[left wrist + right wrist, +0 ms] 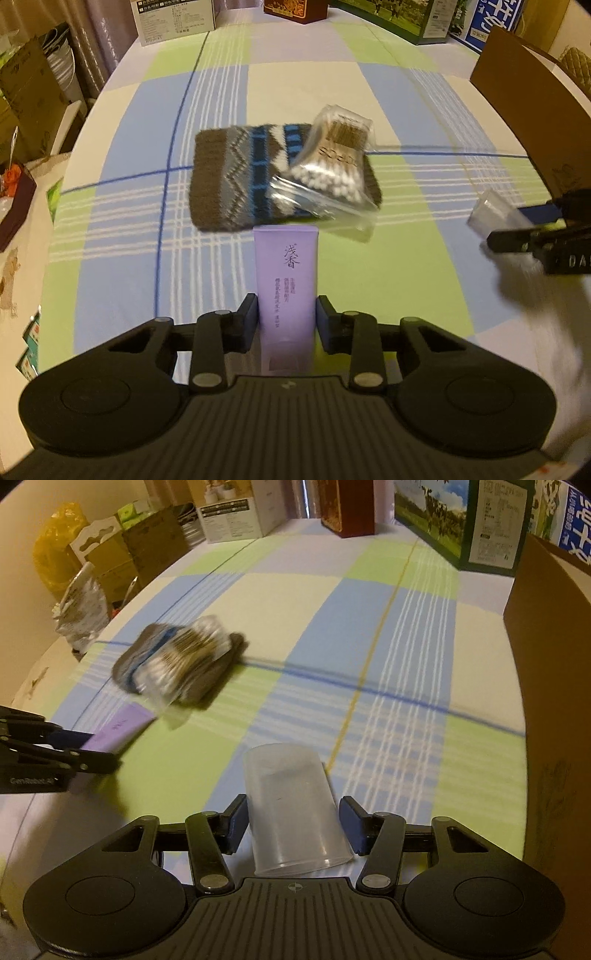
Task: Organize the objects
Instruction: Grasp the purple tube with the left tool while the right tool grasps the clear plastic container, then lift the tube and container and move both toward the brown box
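Purple and printed, the tube point(287, 295) stands clamped between the left gripper point(286, 321) fingers in the left wrist view, just short of a knitted pouch point(251, 177) under a cotton-swab bag point(328, 162). Only the right wrist view shows the clear plastic cup point(295, 812) whole, pinched between the right gripper point(293, 825) fingers above the checked tablecloth point(369, 646), beside a cardboard box point(554, 664).

Checked table point(122, 258) bears knitted pouch point(236, 177)

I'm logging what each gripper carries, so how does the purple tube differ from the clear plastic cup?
The purple tube is opaque lilac with printed characters; the plastic cup is see-through and unmarked. The tube is narrow with straight sides, while the cup is wider and flares toward its rim. The tube sits in the left gripper, the cup in the right gripper. Both are clamped between blue pads above the checked tablecloth.
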Tool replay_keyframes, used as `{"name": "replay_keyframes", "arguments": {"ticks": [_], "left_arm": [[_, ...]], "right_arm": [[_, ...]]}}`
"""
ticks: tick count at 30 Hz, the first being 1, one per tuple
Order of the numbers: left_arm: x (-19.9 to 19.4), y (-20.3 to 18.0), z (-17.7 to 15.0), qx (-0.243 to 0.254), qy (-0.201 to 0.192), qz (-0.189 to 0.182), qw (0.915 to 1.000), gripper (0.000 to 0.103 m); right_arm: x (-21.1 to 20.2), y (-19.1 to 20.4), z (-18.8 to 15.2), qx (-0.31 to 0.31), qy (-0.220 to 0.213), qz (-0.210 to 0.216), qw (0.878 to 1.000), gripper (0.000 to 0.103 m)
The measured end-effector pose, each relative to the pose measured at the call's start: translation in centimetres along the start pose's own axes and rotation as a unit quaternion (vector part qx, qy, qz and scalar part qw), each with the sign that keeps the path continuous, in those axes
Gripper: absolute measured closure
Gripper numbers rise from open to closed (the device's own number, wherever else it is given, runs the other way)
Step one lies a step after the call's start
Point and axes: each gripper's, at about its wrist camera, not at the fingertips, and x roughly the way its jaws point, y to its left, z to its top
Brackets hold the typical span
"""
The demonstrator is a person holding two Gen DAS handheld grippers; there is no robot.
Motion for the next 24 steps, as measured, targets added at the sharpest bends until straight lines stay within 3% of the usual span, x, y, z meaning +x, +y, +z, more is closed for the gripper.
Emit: {"name": "replay_keyframes", "arguments": {"ticks": [9, 15, 18, 21, 24], "left_arm": [[-1.7, -4.3, -3.8, 0.022, 0.021, -0.049, 0.9984, 0.075], [-1.7, -5.5, -3.8, 0.023, 0.035, -0.036, 0.9985, 0.075], [-1.6, -6.0, -3.6, 0.021, 0.040, -0.030, 0.9985, 0.069], [-1.6, -6.6, -3.4, 0.026, 0.044, -0.019, 0.9985, 0.068], [-1.6, -6.9, -3.4, 0.030, 0.044, -0.011, 0.9985, 0.068]], "right_arm": [[-1.2, 1.8, -2.6, -0.017, 0.014, 0.001, 1.000, 0.052], [-0.8, 2.5, -2.6, -0.029, 0.015, -0.003, 0.999, 0.046], [-0.6, 2.5, -2.6, -0.029, 0.013, -0.002, 1.000, 0.044], [-0.7, 2.5, -2.8, -0.032, 0.009, -0.001, 0.999, 0.045], [-0.9, 2.8, -3.2, -0.046, 0.004, -0.008, 0.999, 0.052]]}}
